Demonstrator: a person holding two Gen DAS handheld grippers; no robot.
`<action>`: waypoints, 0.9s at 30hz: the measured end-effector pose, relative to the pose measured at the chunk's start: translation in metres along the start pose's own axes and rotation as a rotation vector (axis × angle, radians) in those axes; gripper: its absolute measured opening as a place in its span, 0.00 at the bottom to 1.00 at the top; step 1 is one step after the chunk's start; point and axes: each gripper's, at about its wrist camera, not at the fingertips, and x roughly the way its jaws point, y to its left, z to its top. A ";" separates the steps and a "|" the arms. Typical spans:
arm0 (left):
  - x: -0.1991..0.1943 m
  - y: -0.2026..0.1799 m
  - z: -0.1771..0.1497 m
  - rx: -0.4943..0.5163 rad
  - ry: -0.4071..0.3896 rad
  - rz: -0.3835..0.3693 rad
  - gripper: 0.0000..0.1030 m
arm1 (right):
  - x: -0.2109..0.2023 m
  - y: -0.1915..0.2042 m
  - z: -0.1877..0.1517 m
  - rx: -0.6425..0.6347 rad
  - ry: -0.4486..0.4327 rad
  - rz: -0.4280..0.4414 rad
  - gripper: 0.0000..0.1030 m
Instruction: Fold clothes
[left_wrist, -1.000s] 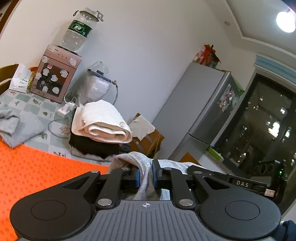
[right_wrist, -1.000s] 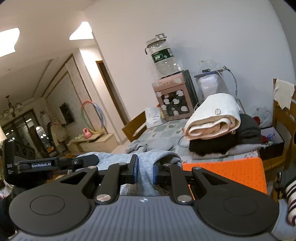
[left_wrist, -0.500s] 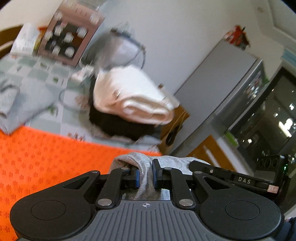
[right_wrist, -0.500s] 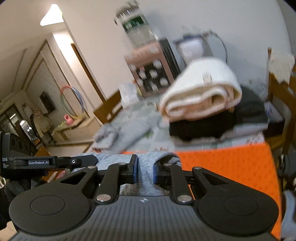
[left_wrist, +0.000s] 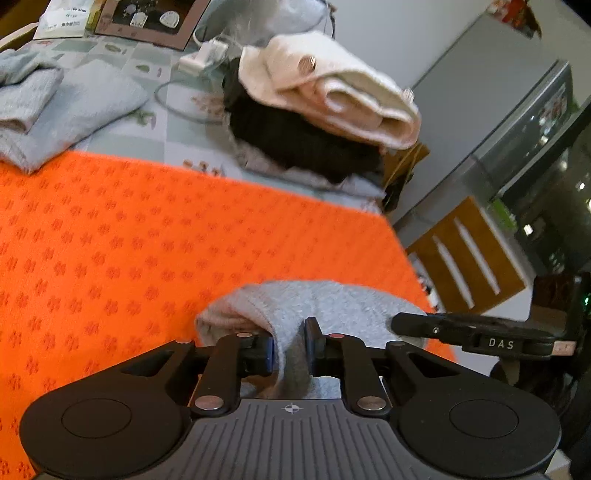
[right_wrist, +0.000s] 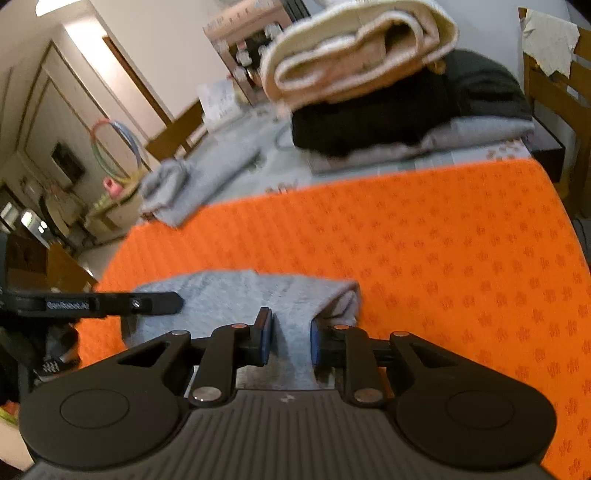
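Grey garment (left_wrist: 317, 306) hangs bunched over the table's near edge, above the orange mat (left_wrist: 147, 240), clamped by both left tongs (left_wrist: 290, 349) and right tongs (right_wrist: 290, 341). Keep both grips level and the edge taut while laying it flat.

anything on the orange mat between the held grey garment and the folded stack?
No. Bare orange mat runs from the grey garment to the folded stack; both wrist views show it.
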 end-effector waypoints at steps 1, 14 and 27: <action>0.000 0.001 -0.003 0.003 0.003 0.009 0.23 | 0.003 -0.002 -0.005 -0.001 0.013 -0.005 0.24; -0.079 -0.023 -0.056 0.040 -0.064 0.037 0.46 | -0.075 0.020 -0.040 -0.168 0.015 0.034 0.31; -0.154 -0.082 -0.167 0.099 -0.057 0.106 0.48 | -0.164 0.048 -0.128 -0.356 0.099 0.114 0.32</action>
